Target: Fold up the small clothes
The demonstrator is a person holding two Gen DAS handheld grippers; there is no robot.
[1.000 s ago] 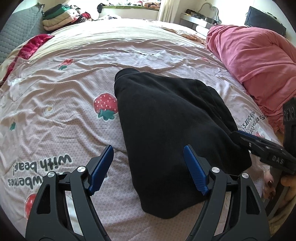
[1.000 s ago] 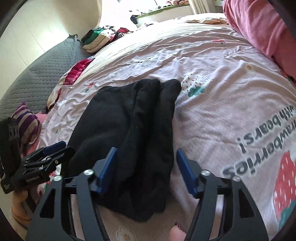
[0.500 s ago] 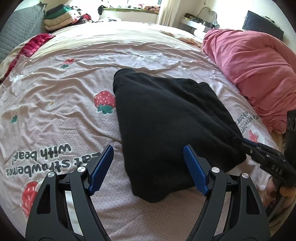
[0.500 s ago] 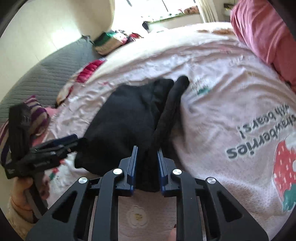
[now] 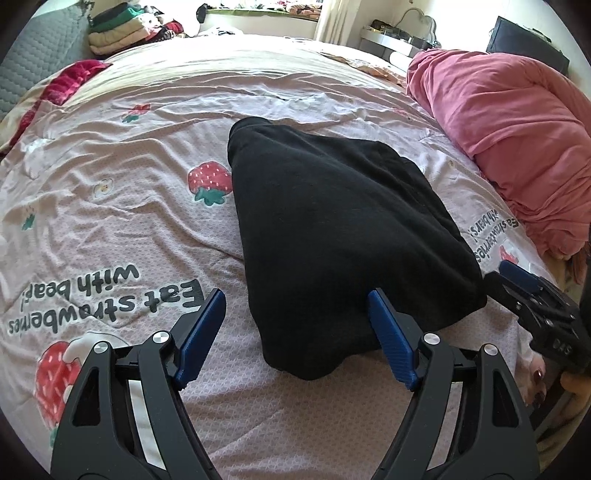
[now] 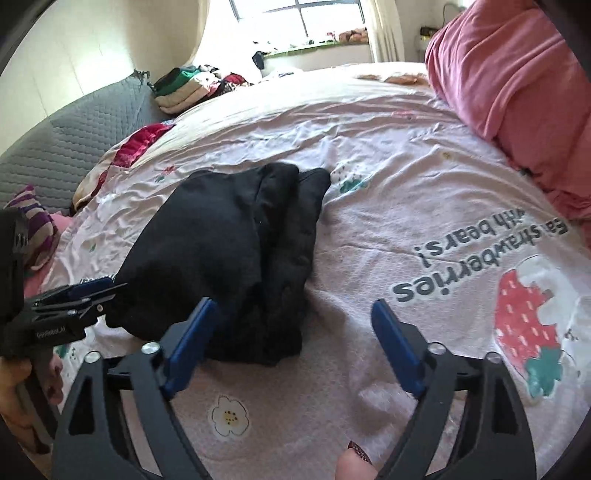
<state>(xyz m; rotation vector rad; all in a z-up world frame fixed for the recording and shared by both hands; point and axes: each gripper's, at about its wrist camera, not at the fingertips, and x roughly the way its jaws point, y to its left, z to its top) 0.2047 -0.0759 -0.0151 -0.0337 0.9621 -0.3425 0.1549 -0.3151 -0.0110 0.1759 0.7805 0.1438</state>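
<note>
Nearest the right wrist camera, the right gripper [image 6: 291, 332] has its jaws opening wide; no cloth lies between the blue pads, and its left pad stands just beside the near hem of the black garment [image 6: 236, 254]. Most of the gap frames bare bedspread [image 6: 424, 177], so the garment sits left of the gripper's centre line. A fingertip with a dark nail [image 6: 356, 459] shows at the bottom edge, presumably on the handle.

At the left wrist camera, the left gripper [image 5: 295, 332] is likewise released, jaws spread and holding nothing. The garment's near corner reaches into the gap between its pads, and the right pad overlaps the cloth's edge in view; whether it touches the cloth I cannot tell. Judgement: both tools appear poised at the near hem, one at each corner, ready to take the next fold.

Mid-bed, the garment lies as a thick, partly folded bundle, narrowing toward the far end, with a rolled ridge along its right side in the right view. It rests flat on the strawberry-print bedspread, well apart from other items, which suits a working surface.

Further off, a pink duvet [image 5: 509, 129] is heaped along the right edge. At the far left corner a stack of folded clothes [image 5: 122, 26] sits by the grey headboard [image 6: 74, 147], probably the pile of finished items.
</note>
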